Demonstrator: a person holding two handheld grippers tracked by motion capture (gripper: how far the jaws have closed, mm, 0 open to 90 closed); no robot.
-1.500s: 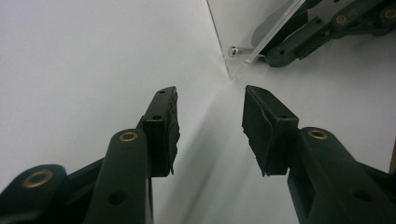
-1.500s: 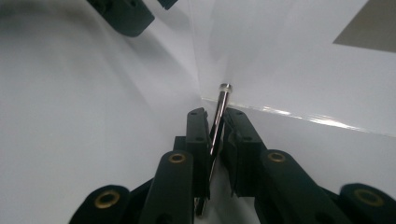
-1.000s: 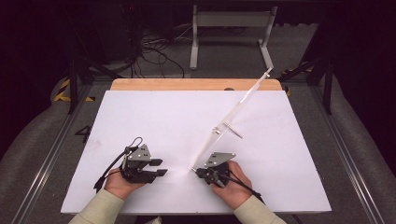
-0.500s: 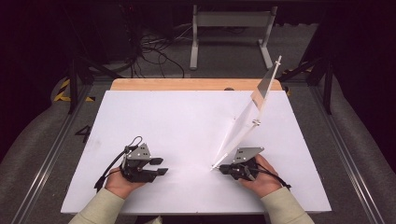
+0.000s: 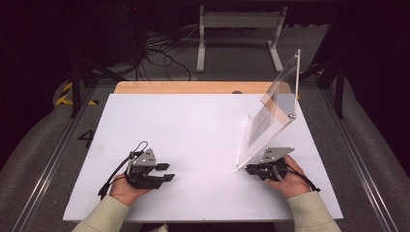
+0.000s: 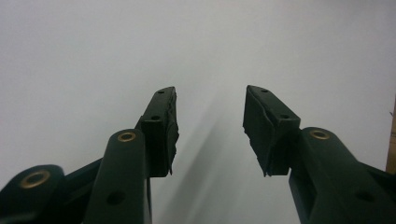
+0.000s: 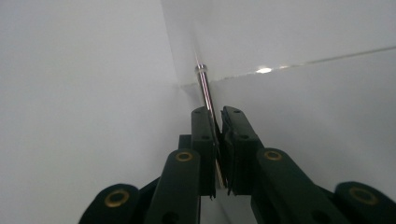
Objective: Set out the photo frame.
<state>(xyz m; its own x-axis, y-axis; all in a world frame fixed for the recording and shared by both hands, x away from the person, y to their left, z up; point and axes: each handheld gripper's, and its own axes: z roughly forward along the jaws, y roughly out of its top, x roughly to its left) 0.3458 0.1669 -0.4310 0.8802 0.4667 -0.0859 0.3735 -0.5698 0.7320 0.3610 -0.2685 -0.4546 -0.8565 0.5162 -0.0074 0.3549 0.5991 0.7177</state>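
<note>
Still and bare, the white surface (image 5: 193,140) carries our work across most of the high view, laid over a wooden board whose far edge (image 5: 193,87) peeps out beyond it. We keep it uncluttered so the one awkward thing has room to swing.

That thing is a clear acrylic sign holder (image 5: 270,121), standing on the right side of the surface, tilted so its top leans far and right while its low corner rests near our right hand. We judge it is held at that slant because we grip it by a near lower edge, so the sheet pivots from the grip.

Our right gripper (image 5: 251,169) pinches it: in the right gripper view the jaws are closed on the thin clear edge, beside a small metal standoff pin (image 7: 202,77). Our left gripper (image 5: 167,172) lies near and left, well apart from the holder, its jaws standing open on nothing, the pads (image 6: 166,126) showing blank white between them. We take it as parked, ready to steady the sheet.

Much is hard to read. The holder is transparent, so its outline shows mainly by bright edges and a faint reflection; whether it is one folded sheet or two we cannot tell. How much of its low edge touches the surface is unclear. Beyond the surface lie dark floor, cables (image 5: 159,53) and a grey metal frame (image 5: 239,34).
</note>
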